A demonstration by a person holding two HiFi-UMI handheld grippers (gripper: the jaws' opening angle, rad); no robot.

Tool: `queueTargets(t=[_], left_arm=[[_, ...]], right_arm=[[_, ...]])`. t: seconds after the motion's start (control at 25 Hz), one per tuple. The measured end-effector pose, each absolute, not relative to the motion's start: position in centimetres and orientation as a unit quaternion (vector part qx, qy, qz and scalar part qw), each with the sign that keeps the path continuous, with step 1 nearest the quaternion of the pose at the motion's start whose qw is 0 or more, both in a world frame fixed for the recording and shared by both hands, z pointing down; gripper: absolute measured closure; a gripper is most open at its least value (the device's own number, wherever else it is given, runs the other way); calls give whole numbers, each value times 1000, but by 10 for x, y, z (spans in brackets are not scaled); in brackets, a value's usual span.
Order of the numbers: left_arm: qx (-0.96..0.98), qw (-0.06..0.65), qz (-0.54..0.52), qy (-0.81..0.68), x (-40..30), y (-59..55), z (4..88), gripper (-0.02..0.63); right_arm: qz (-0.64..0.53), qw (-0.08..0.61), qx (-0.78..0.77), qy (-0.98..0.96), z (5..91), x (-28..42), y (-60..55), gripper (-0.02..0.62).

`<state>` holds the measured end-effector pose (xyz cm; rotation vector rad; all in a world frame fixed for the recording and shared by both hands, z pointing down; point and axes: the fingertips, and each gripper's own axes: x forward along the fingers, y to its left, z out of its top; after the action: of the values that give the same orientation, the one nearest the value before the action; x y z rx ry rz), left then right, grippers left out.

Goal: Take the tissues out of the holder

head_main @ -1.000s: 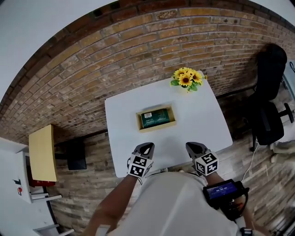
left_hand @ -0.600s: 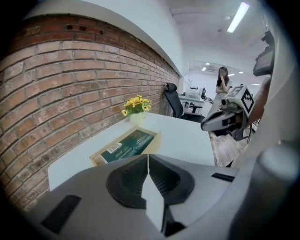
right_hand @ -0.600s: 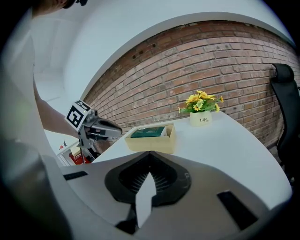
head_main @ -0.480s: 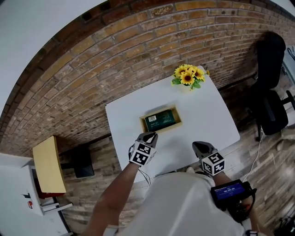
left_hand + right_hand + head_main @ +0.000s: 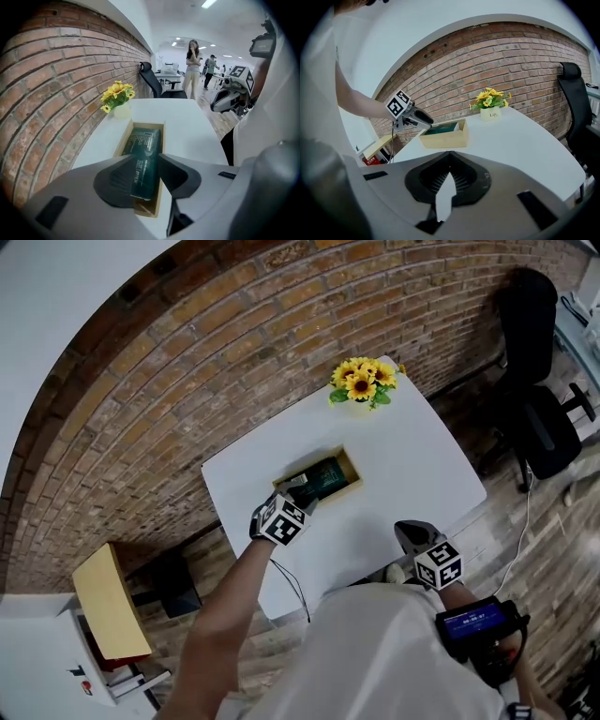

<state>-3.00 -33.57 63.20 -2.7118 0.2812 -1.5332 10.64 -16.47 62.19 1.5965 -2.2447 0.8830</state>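
A dark green tissue pack (image 5: 322, 477) lies in a shallow wooden holder (image 5: 353, 484) in the middle of the white table (image 5: 412, 456). My left gripper (image 5: 294, 491) reaches over the holder's near end, pointing down at it. Its jaws have just been opening and stand apart, with the near end of the tissue pack (image 5: 146, 140) showing between them (image 5: 146, 158); they do not press it. My right gripper (image 5: 409, 529) hovers at the table's near edge, its jaws (image 5: 449, 163) shut with nothing in them. From that side, the holder (image 5: 445, 137) and the left gripper (image 5: 423, 119) show.
A small vase of yellow sunflowers (image 5: 361, 382) stands at the table's far edge against the brick wall. A black office chair (image 5: 539, 381) is to the right, and a yellow stool (image 5: 108, 601) to the left. People (image 5: 192, 65) stand far off across the room.
My left gripper has moved forward from the table's near edge to the holder, and its jaws now stand apart. The right gripper has stayed near the edge.
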Motion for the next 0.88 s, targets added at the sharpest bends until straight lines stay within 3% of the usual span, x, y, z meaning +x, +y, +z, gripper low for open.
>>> queueTargets(t=[0.4, 0.88], left_arm=[[-828, 51, -558, 10, -19, -348, 654, 406], [-801, 63, -596, -3, -17, -355, 671, 403]], right_arm=[[321, 124, 577, -740, 629, 117, -143, 591], [335, 118, 604, -714, 633, 129, -132, 591]])
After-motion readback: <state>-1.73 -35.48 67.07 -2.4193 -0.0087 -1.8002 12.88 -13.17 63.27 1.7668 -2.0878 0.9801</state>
